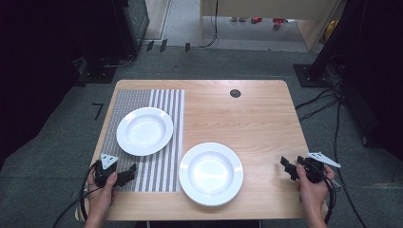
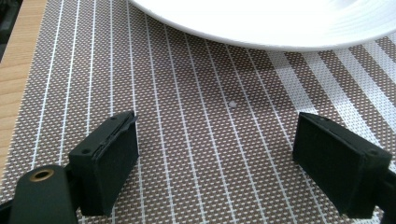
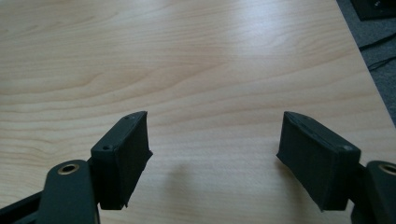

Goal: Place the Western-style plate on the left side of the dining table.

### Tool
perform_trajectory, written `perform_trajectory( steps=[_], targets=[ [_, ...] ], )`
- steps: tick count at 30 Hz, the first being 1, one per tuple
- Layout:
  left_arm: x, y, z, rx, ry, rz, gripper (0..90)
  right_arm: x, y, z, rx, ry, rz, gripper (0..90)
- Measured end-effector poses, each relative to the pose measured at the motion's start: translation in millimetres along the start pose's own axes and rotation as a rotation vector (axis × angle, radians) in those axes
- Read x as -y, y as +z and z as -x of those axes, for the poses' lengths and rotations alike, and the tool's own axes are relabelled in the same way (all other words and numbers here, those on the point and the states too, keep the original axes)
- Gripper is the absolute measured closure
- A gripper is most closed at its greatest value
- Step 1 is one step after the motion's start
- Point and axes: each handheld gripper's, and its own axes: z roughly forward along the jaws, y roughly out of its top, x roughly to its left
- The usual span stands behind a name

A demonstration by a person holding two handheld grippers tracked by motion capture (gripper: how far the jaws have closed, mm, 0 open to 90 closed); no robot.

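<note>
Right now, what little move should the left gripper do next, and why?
Probably ease the left gripper forward toward the white plate on the striped placemat. Its fingers are wide open and holding nothing, and that plate's rim lies just ahead.

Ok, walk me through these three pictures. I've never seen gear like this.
A person sits at a wooden table and holds a hand-held gripper in each hand: the left gripper and the right gripper. One picture looks down from above. The other two come from cameras riding on each gripper, looking along its black jaws. Both sets of jaws stand open and hold nothing. A striped mat carries one white plate; a second plate lies partly on the mat, partly on the wood.
</note>
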Motion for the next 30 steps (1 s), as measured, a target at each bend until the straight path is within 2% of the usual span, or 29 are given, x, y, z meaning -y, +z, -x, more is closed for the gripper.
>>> perform_trajectory(
  steps=[11,13,14,23,30],
  targets=[
    [0.0,0.0,0.0,0.000,0.000,0.000,14.1,11.0,-11.1,10.8,0.037,-0.023,-0.010,24.3],
    [0.0,0.0,0.0,0.000,0.000,0.000,14.1,13.1,-13.2,9.7,0.055,-0.061,-0.021,23.7],
    [0.0,0.0,0.0,0.000,0.000,0.000,14.1,13.1,-13.2,9.7,0.055,-0.061,-0.021,23.7],
    [0.1,0.0,-0.1,0.001,0.000,0.000,14.2,16.2,-11.0,-1.1,0.123,-0.182,-0.061,19.6],
    [0.0,0.1,0.0,0.000,-0.001,0.000,14.1,16.1,-10.8,-1.2,0.118,-0.184,-0.064,18.7]
  ],
)
